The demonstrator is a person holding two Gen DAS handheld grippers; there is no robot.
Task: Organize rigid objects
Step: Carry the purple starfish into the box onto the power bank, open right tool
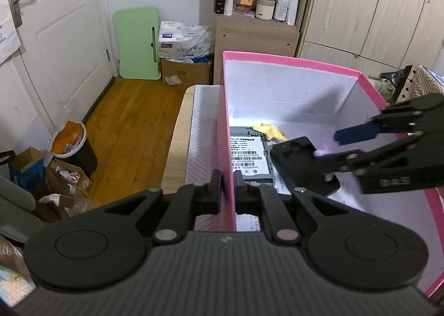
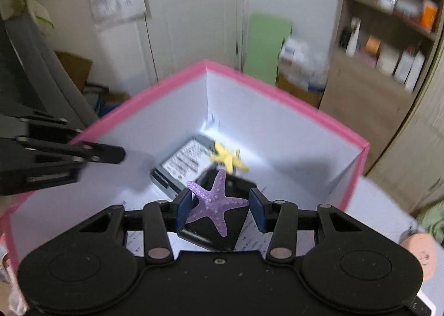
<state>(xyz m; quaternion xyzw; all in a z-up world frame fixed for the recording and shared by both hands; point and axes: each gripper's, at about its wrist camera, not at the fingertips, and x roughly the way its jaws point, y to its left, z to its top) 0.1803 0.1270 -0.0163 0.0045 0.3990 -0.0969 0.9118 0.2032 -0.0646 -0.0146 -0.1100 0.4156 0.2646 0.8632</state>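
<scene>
a: over the pink box (image 2: 291,110), the right gripper (image 2: 219,206) grips a purple starfish (image 2: 213,202) between its pads; the left gripper (image 1: 227,188) is clamped on the box wall.

b: so the drop-in step. next it likely calls for lowering and letting go beside the yellow starfish (image 2: 229,160).

a: the right wrist view shows the starfish whole; the left shows only a purple blur.

Right gripper (image 2: 219,209) pinches purple starfish (image 2: 215,200) over the pink box (image 2: 288,102). Box floor: yellow starfish (image 2: 229,160) far, grey labelled device (image 2: 183,166) to its left, black case (image 2: 222,232) near. Left gripper (image 2: 116,155) grips the box's left wall.
</scene>
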